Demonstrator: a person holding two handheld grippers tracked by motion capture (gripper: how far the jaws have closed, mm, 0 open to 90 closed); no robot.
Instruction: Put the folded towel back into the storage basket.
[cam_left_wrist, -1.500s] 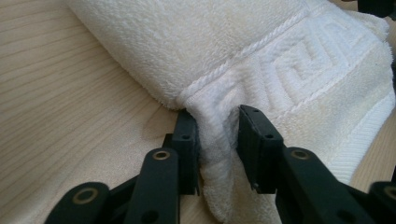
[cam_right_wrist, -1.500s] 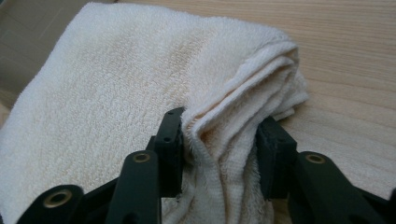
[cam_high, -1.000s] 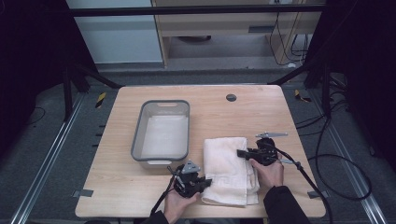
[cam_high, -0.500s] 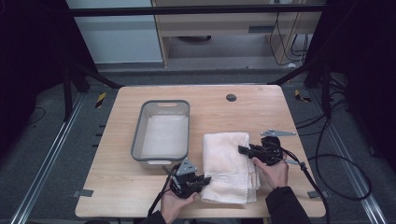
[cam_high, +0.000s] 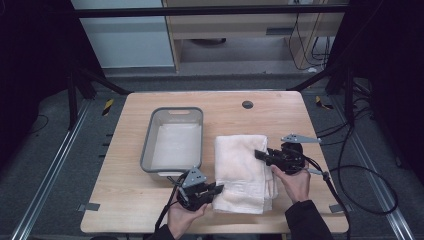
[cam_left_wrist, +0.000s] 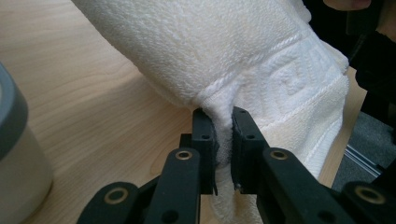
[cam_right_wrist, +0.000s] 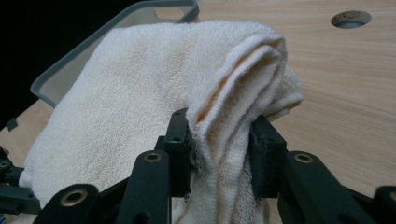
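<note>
Gripping towel (cam_high: 245, 170) at opposite ends: left tool (cam_high: 218, 189) pinching near corner, jaws nearly closed on cloth; right tool (cam_high: 259, 155) clamping thick folded edge, jaws wider. Towel lying on bench (cam_high: 280, 112) between tools, long axis running left tool to right; tray (cam_high: 146, 152) lying beyond left tool.

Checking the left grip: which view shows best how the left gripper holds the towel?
The left gripper view: the left gripper pinches the towel edge close up. The high view shows it small; the right gripper view only its tip.

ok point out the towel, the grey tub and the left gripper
towel (cam_high: 240, 160): high view, middle of its folded top
grey tub (cam_high: 146, 155): high view, left rim
left gripper (cam_left_wrist: 224, 122): left gripper view, between its fingertips, shut on towel edge
</note>
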